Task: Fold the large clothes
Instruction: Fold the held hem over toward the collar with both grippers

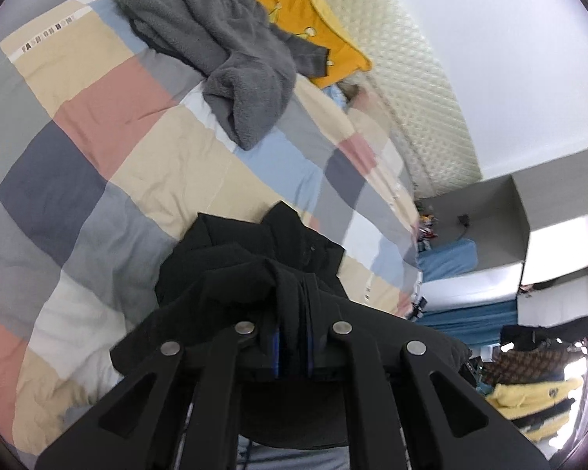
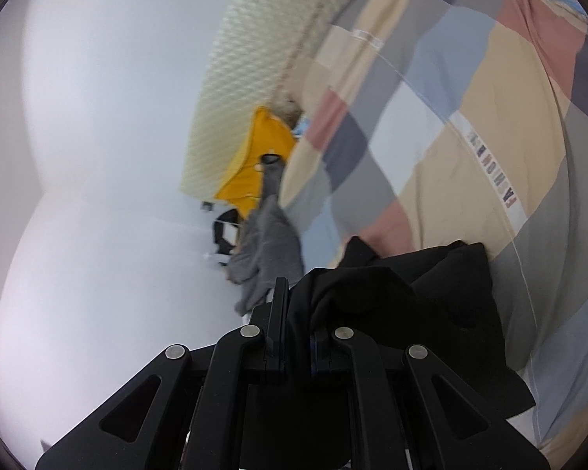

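Both grippers are loaded here. The left gripper (image 1: pixel 294 309) has its jaws pinched nearly together on a bunched edge of the black garment (image 1: pixel 254 258), cloth spilling forward over the fingertips. The right gripper (image 2: pixel 298 313) is clamped fully down on another stretch of the same black garment (image 2: pixel 411 313), the fabric draped off to the side of its fingers.

Take the checked duvet (image 1: pixel 98 149) as the landmark: the black garment hangs just above it at its near end, gathered in a heap between the two grips and not spread. Further up the duvet lies a grey fleece garment (image 1: pixel 223 58), with a yellow cushion (image 1: pixel 317 19) beyond it against the quilted headboard (image 1: pixel 411 78).

This looks like the carry-and-lay-out step. To do it well, I'd say draw the two grips apart until the held edge runs taut, then lower the cloth flat onto the open checks of the duvet, well short of the grey fleece so the two don't tangle. Keep both pinches firm; a thick bunch can creep out of narrow pads. Which part of the garment each gripper has, hem or shoulder, I can't tell from here.
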Demonstrator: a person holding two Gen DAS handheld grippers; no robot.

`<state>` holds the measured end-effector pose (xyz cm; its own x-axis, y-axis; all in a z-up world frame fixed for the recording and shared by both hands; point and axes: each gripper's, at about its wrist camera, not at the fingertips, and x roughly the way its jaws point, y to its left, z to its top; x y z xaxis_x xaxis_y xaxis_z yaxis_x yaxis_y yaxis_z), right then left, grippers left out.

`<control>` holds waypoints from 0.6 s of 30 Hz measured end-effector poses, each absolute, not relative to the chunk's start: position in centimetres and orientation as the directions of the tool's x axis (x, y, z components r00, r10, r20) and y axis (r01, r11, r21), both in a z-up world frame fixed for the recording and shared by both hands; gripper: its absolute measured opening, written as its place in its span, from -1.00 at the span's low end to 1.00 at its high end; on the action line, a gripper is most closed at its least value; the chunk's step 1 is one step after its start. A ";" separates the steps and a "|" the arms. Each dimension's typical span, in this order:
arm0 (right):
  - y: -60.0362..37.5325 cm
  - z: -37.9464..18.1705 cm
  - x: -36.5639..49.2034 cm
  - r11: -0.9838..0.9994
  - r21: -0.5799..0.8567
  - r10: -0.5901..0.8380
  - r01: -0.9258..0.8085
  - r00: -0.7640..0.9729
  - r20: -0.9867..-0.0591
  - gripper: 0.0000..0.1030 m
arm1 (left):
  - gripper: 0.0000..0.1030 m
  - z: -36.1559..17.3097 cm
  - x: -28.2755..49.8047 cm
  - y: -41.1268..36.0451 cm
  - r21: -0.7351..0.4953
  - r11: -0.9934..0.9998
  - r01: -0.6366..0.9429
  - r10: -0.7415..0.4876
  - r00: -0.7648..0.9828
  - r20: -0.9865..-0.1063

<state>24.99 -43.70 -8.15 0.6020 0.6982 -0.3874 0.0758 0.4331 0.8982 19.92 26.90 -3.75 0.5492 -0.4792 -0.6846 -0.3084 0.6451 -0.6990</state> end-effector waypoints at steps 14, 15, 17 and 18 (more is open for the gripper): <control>-44.5 -17.1 29.6 0.407 0.891 0.684 0.201 0.580 -0.443 -0.88 | -0.81 -9.4 25.0 27.1 -0.651 0.665 -0.366 -0.451 0.498 -0.741; -44.6 -17.6 29.8 0.406 0.892 0.686 0.201 0.578 -0.442 -0.88 | -0.81 -10.1 25.4 27.0 -0.642 0.672 -0.368 -0.445 0.493 -0.748; -45.1 -19.4 30.4 0.400 0.889 0.685 0.221 0.572 -0.451 -0.88 | -0.81 -11.6 26.4 27.0 -0.631 0.675 -0.383 -0.442 0.476 -0.761; -45.2 -20.1 30.7 0.403 0.885 0.682 0.231 0.570 -0.459 -0.88 | -0.81 -12.4 26.9 26.9 -0.623 0.678 -0.390 -0.439 0.465 -0.769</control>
